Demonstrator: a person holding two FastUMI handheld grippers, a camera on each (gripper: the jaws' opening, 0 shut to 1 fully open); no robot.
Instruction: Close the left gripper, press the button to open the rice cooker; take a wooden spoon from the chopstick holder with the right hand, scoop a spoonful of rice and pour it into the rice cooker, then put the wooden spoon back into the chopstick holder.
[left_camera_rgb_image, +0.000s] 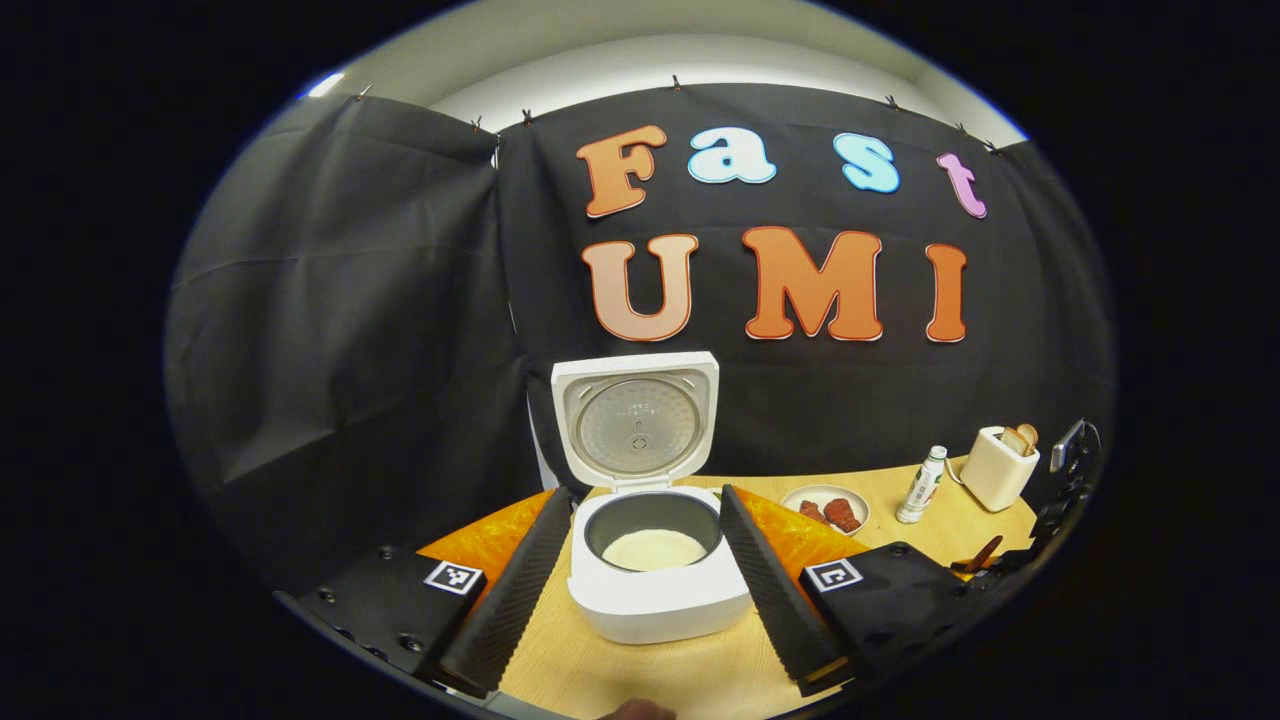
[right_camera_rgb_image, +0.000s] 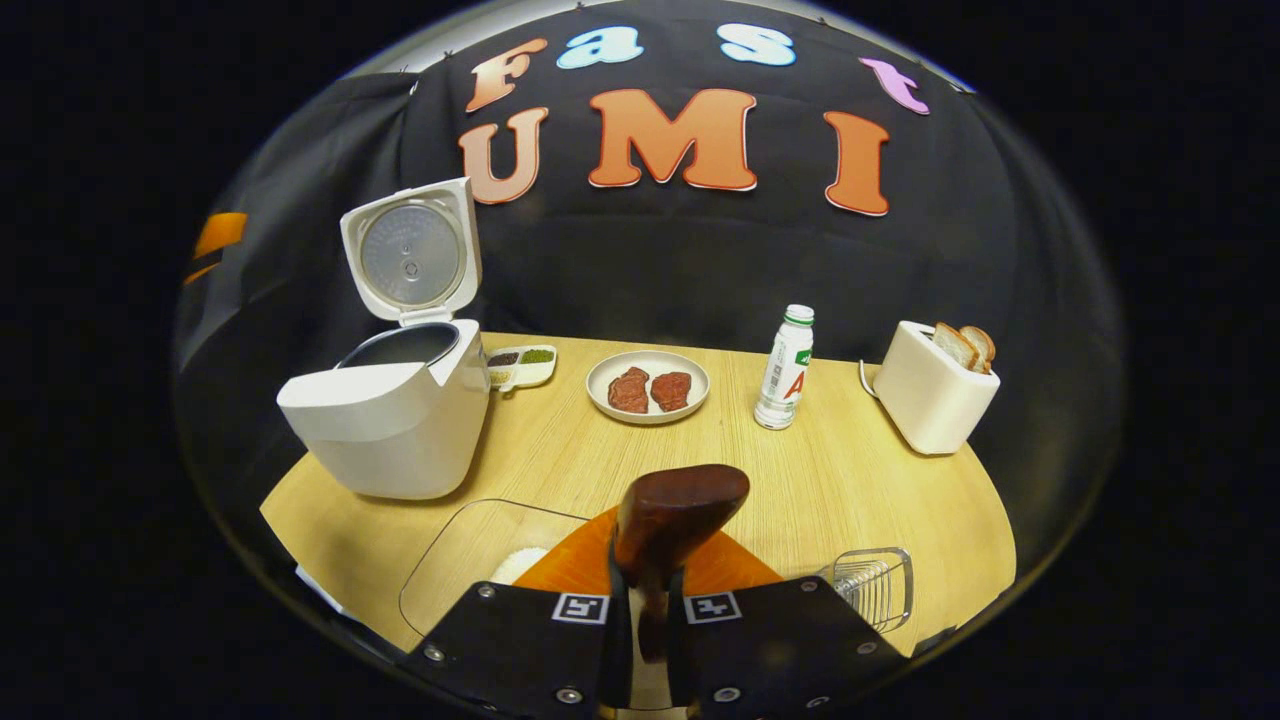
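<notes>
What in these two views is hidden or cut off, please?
- Wooden spoon handle: right gripper view, hidden between the right hand-held gripper fingers.
- Rice container: right gripper view, contents mostly behind the gripper body.
- Chopstick holder: right gripper view, partly cut off at the picture's edge.

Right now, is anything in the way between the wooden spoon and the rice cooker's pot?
Nothing visible. The right gripper holds the wooden spoon above the table, and the rice cooker stands off to its left, lid up, with bare table between.
</notes>
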